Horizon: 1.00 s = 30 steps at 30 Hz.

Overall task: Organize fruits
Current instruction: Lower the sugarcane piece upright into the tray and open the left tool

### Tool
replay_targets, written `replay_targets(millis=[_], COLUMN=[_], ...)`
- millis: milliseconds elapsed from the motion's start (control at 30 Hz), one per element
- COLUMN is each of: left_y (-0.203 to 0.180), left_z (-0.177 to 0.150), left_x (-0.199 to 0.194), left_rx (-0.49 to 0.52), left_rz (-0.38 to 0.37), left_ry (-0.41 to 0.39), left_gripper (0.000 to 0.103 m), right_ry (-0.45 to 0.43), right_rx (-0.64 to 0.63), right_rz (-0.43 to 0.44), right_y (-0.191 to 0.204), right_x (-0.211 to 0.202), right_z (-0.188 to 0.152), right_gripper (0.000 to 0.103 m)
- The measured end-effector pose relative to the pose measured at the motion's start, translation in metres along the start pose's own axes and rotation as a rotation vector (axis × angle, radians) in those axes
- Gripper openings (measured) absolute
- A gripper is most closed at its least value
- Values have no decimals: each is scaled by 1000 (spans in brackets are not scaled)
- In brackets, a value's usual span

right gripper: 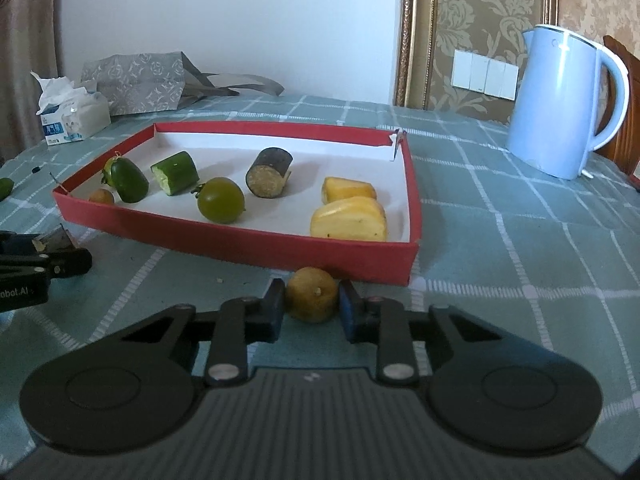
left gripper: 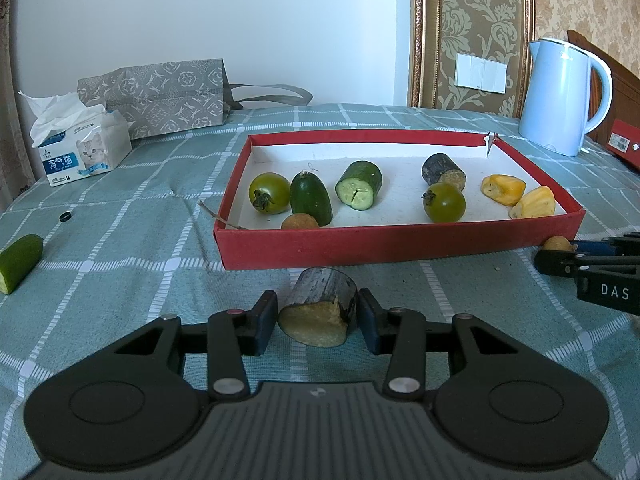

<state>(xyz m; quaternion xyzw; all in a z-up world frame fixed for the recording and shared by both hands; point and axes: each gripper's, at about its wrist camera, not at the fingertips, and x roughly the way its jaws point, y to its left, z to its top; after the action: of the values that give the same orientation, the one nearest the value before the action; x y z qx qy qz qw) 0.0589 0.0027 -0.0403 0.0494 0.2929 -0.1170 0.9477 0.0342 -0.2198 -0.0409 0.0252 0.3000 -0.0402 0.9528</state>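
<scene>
A red box [left gripper: 400, 242] [right gripper: 240, 246] on the checked cloth holds green tomatoes [left gripper: 270, 193], cucumber pieces [left gripper: 359, 185], a dark sugarcane piece [left gripper: 443, 171], yellow jackfruit pods [left gripper: 503, 189] and a brown longan [left gripper: 300, 222]. My left gripper [left gripper: 318, 314] has its fingers around a sugarcane piece [left gripper: 320, 306] in front of the box, with small gaps on both sides. My right gripper [right gripper: 312, 306] has its fingers close on either side of a brown longan [right gripper: 312, 294] at the box's near right corner; I cannot tell if they touch it.
A cucumber piece [left gripper: 20, 262] lies on the cloth at far left, with a small black ring [left gripper: 66, 216] nearby. A tissue pack [left gripper: 80, 148], a patterned bag [left gripper: 156, 96] and a blue kettle [left gripper: 562, 96] [right gripper: 568, 104] stand behind the box.
</scene>
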Motion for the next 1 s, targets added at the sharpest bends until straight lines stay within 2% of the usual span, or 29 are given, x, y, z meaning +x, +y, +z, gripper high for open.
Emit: replay_targets(millis=[733, 1000], left_y=[3, 12], left_z=[0, 1], left_x=[-3, -18], left_rx=[-14, -23], left_rz=[7, -20], left_ry=[2, -5], left_gripper=[39, 39], right_ry=[1, 2], right_rx=[-10, -14], right_rz=[11, 9], right_y=[2, 3], right_x=[-4, -4], right_z=[-3, -3], right_gripper=[27, 27])
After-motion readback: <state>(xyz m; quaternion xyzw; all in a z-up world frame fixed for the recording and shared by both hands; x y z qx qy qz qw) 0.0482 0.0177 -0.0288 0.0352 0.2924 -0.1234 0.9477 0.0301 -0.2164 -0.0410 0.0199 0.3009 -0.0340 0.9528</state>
